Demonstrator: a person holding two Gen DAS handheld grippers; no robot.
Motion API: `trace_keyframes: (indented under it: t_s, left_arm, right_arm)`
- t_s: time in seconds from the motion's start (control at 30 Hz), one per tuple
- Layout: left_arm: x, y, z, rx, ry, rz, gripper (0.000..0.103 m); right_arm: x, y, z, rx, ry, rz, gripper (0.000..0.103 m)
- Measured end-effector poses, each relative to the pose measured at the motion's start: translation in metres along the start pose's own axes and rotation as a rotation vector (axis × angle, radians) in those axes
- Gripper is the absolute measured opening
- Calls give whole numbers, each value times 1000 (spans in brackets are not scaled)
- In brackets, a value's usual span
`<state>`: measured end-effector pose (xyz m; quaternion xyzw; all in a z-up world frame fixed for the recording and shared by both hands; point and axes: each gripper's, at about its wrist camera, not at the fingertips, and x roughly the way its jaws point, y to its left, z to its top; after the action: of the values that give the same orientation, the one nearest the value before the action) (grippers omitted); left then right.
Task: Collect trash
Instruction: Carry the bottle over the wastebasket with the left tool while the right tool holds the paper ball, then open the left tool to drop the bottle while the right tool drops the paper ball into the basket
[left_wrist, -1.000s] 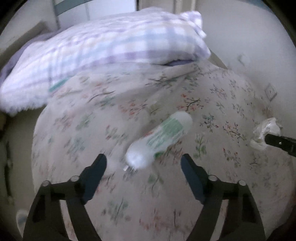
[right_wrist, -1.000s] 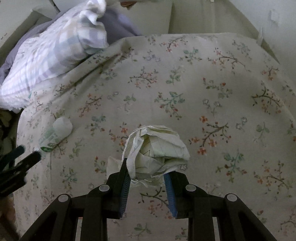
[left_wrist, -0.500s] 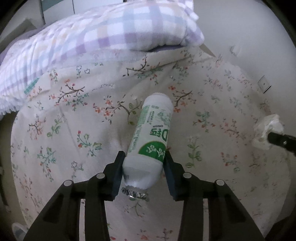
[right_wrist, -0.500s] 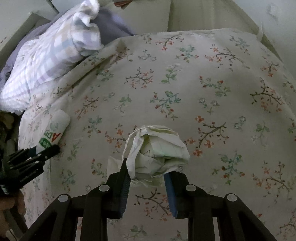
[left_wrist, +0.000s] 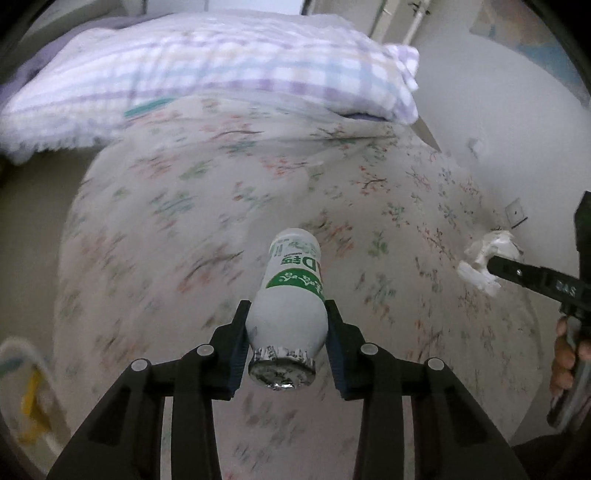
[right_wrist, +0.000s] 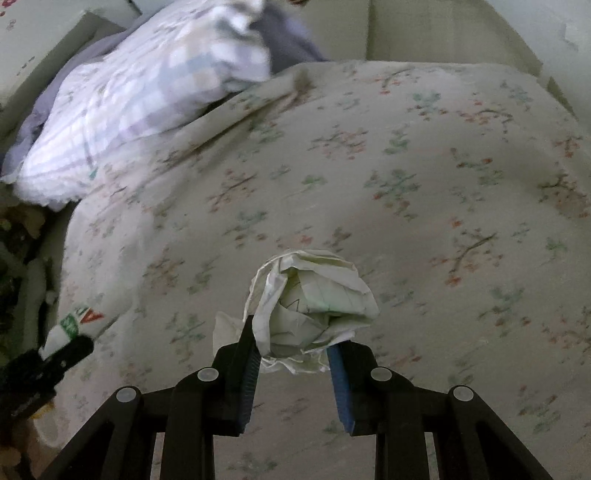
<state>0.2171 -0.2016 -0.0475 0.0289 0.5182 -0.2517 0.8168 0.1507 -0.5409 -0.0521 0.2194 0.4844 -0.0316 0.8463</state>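
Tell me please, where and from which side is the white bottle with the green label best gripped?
Probably at the wide lower body just above the foil mouth, coming from the mouth end along its length. The left gripper holds the bottle just so: one finger on each rounded flank, the straight sides fitting between the pads, the far end pointing away over the bed.

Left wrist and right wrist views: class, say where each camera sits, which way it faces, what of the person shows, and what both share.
Left wrist: on the left gripper, facing along its fingers over the bed toward the pillow; holds the bottle; a hand shows at right.
Right wrist: on the right gripper, facing across the bed; holds the paper ball; no body part clearly shows.
Shared: bed, pillow, bottle, paper ball, each other's gripper.
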Motion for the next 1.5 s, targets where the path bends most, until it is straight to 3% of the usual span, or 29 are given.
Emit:
trace_keyframes:
  t_s: [0.37,0.7,0.9,1.07,1.5]
  left_arm:
    - [-81,89,-74,-219,-86,-1,40]
    - [-139,185,-123,-404,-156,98,40]
    - [-144,241,-156,-505,-134,161,40]
    - [-143,269,-172,-560,-128,164,40]
    - [-128,286,-178,-511,-112,163,41]
  right_arm:
    - [8,67,-25,-99,53,43,31]
    - [23,139,-47,-199,87,72,31]
    - [40,191,-64,-276,120,100,31]
    - [53,227,-77,-315,140,111,31]
    - [70,282,-103,-368,162,119,31]
